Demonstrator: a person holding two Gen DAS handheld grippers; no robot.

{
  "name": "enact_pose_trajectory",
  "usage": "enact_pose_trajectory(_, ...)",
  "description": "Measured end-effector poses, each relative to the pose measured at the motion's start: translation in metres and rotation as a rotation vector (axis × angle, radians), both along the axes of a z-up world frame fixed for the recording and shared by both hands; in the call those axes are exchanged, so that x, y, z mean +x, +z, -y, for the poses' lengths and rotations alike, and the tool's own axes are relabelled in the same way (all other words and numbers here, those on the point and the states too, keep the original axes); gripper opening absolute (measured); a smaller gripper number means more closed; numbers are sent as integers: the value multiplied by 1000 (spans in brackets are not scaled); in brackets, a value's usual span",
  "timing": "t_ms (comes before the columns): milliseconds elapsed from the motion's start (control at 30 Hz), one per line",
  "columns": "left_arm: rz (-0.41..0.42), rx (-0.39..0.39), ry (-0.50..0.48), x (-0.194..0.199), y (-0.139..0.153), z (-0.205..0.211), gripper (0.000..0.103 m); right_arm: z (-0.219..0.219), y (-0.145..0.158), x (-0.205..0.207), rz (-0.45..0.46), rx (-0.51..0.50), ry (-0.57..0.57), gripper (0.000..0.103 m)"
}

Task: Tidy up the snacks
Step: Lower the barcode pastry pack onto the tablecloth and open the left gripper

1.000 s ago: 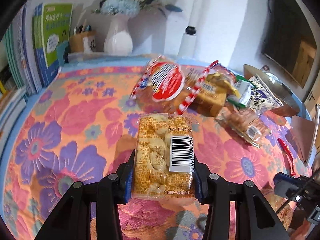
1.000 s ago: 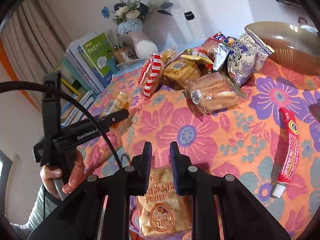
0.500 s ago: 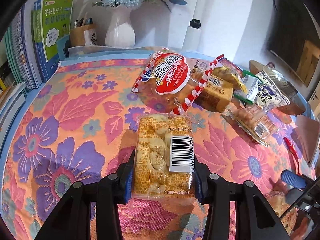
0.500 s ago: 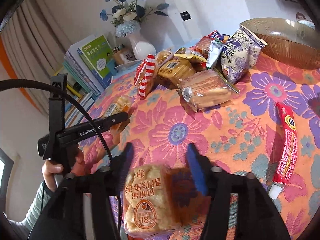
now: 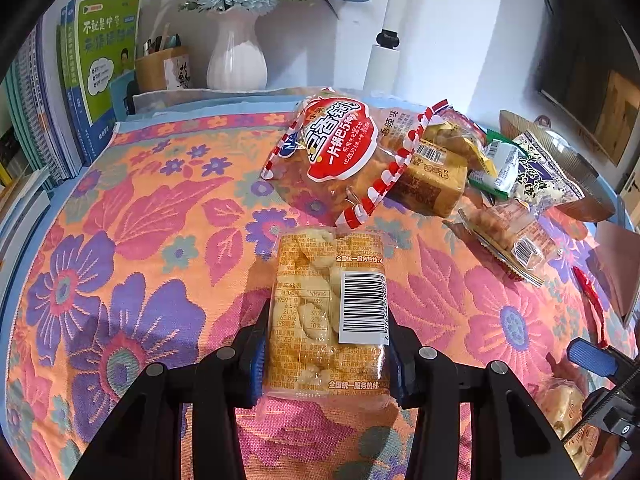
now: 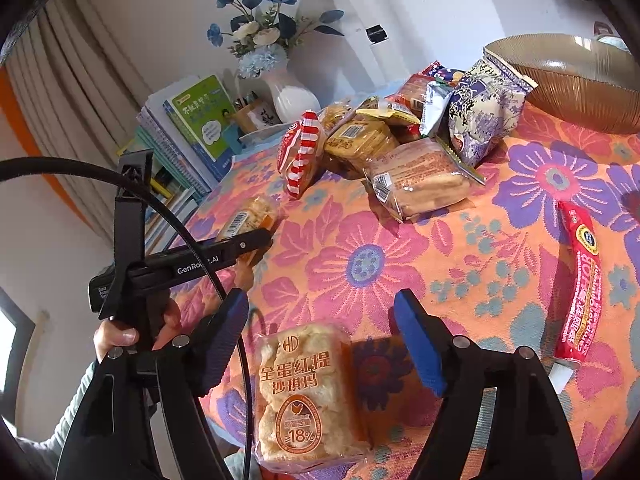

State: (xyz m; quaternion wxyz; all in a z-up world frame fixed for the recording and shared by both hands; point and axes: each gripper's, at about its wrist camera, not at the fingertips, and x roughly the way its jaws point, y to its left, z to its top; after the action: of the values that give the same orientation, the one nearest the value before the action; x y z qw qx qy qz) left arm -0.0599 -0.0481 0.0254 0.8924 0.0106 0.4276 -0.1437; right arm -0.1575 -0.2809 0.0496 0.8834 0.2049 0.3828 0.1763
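My left gripper (image 5: 326, 344) is shut on a clear packet of yellow puffed snacks (image 5: 326, 312) with a barcode label, held just above the flowered tablecloth (image 5: 140, 240). The right wrist view shows that same gripper (image 6: 256, 240) at the left, a hand on its handle, with the packet (image 6: 250, 216) in its fingers. My right gripper (image 6: 320, 300) has its jaws opening. An orange sachima packet (image 6: 308, 392) lies on the cloth between them, and the blue pads (image 6: 420, 344) stand clear of it on both sides.
A pile of snack bags sits at the back: a red-and-white bag (image 5: 340, 148), a bread pack (image 6: 420, 176) and a blue-patterned bag (image 6: 484, 116). A brown ribbed bowl (image 6: 580, 80) stands far right. A red sausage tube (image 6: 580, 280) lies at the right. Books (image 5: 80, 92) and a vase (image 5: 236, 60) line the back.
My right gripper's jaws went from shut to wide apart, and the sachima packet now lies free between them. My left gripper still grips its yellow packet.
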Motion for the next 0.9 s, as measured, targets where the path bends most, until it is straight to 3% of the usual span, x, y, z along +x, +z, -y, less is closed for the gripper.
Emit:
enact_pose_trajectory(533, 8, 10, -14, -1, 0, 3, 45, 1, 0, 0, 9, 12, 11, 76)
enact_pose_trajectory(900, -4, 3, -31, -2, 0, 4, 45, -9, 10, -2, 29, -36, 10, 79)
